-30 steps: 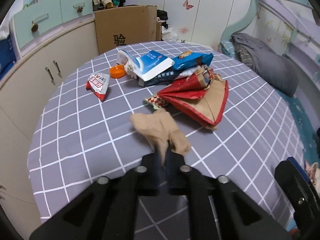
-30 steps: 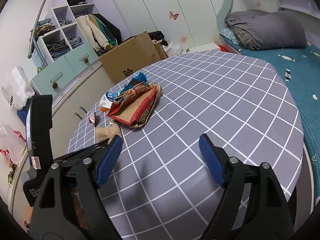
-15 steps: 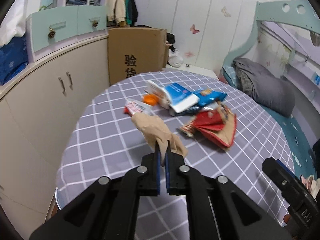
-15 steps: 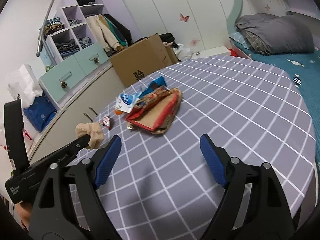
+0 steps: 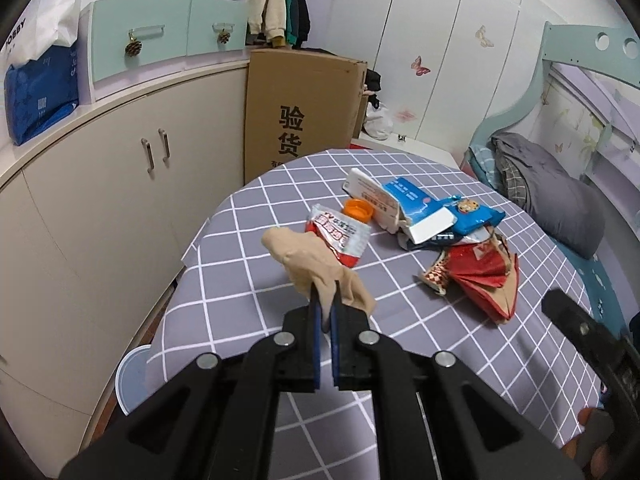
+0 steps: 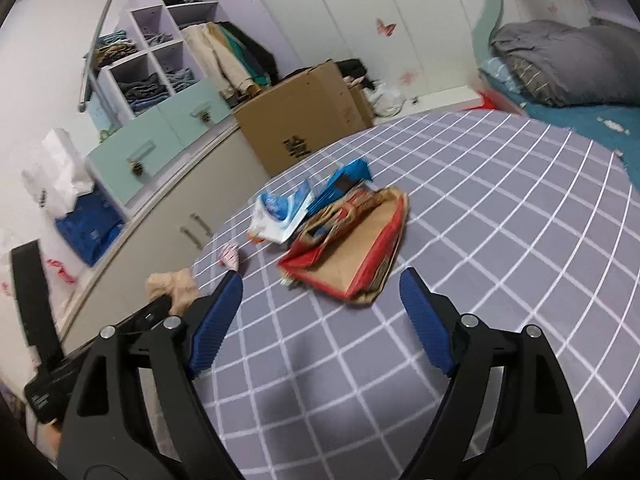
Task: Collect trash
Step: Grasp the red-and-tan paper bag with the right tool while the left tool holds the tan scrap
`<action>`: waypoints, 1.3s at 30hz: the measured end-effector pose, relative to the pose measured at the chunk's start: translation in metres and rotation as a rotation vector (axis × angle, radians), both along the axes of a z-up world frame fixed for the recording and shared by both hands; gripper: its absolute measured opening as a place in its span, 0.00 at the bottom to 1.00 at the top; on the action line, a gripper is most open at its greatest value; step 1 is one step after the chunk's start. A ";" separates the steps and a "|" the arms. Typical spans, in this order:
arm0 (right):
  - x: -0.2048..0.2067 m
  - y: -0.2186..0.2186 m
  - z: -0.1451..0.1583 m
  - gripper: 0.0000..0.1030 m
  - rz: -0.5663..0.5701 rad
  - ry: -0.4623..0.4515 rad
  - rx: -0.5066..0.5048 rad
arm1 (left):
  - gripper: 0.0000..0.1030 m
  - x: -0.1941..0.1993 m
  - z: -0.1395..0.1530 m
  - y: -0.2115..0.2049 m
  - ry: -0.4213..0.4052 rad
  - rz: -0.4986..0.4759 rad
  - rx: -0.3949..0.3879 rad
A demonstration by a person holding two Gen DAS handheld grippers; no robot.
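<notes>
Left tongs (image 5: 325, 312) are clenched on the beige stocking (image 5: 316, 264), a limp, featherlight thing dangling above the table (image 5: 240, 264) edge, pinched at its bunched end, while the right tongs (image 6: 320, 300) gape empty toward the stiffer, crinkly red paper bag (image 6: 352, 256).

Wrappers (image 5: 424, 216) lie on the table (image 5: 248, 280), cardboard box (image 5: 300, 112) behind.

Black claw (image 5: 325, 312) arms – silver screws, ribbed blue pads (image 6: 425, 326).
</notes>
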State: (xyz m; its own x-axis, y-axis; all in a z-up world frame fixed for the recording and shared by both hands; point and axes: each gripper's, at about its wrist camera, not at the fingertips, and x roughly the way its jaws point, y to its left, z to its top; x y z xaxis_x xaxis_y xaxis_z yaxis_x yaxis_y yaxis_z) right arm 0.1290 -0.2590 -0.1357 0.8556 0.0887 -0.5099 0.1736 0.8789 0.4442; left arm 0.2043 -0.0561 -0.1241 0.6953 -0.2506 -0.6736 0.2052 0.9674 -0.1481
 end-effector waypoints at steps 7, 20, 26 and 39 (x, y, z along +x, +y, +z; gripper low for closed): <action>0.046 0.007 -0.001 0.59 0.010 0.051 0.000 | 0.04 0.004 0.002 0.008 -0.003 0.002 -0.012; 0.013 -0.004 0.007 0.17 -0.006 0.031 -0.045 | 0.04 -0.013 0.009 0.011 -0.017 -0.059 -0.046; -0.016 0.015 0.026 0.17 0.024 -0.024 -0.099 | 0.04 -0.029 0.019 0.005 -0.032 -0.103 -0.084; -0.048 0.095 0.064 0.17 0.135 -0.222 -0.246 | 0.04 -0.055 0.032 0.058 -0.076 -0.066 -0.154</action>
State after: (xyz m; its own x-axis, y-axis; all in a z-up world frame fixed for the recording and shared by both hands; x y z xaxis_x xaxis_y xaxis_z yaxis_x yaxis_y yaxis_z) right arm 0.0810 -0.1636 -0.0714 0.9369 0.1065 -0.3329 -0.0288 0.9727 0.2302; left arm 0.1491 0.0016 -0.0920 0.7212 -0.3936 -0.5700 0.2839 0.9186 -0.2750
